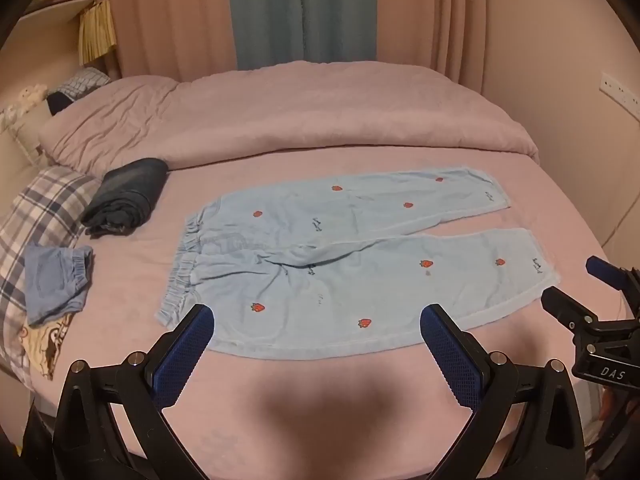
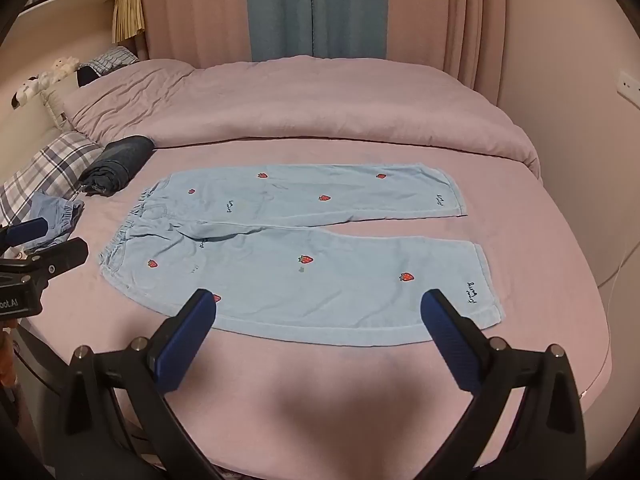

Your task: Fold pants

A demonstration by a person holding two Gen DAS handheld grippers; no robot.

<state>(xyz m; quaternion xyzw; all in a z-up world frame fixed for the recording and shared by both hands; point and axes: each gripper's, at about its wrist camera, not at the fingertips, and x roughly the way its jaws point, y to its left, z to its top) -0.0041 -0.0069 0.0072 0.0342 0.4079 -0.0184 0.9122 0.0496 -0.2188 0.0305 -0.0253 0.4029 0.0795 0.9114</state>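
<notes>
Two legs of the pants (image 1: 344,264) lie spread flat and side by side on the pink bed (image 1: 320,400), with the elastic waistband on the left and the hems on the right, so no fold is made yet. I judge that the task is at its very beginning: the grippers are only approaching the garment.

Most likely the first fold is lengthwise, one leg over the other. For this the near edge must be pinched at two places, close to the waistband and close to the hem, then lifted and carried over to the far leg. The fabric looks thin and soft, so the pinch should take the edge cleanly and not the bed sheet under it.

The left gripper (image 1: 316,316) hovers over the near edge on the waistband side, tilted downward, jaws wide and holding nothing. The right gripper (image 2: 318,302) hovers over the same edge more toward the hem, with the same downward tilt, jaws wide and empty. Neither seems to touch the cloth, and each is seen at the border of the other's view
</notes>
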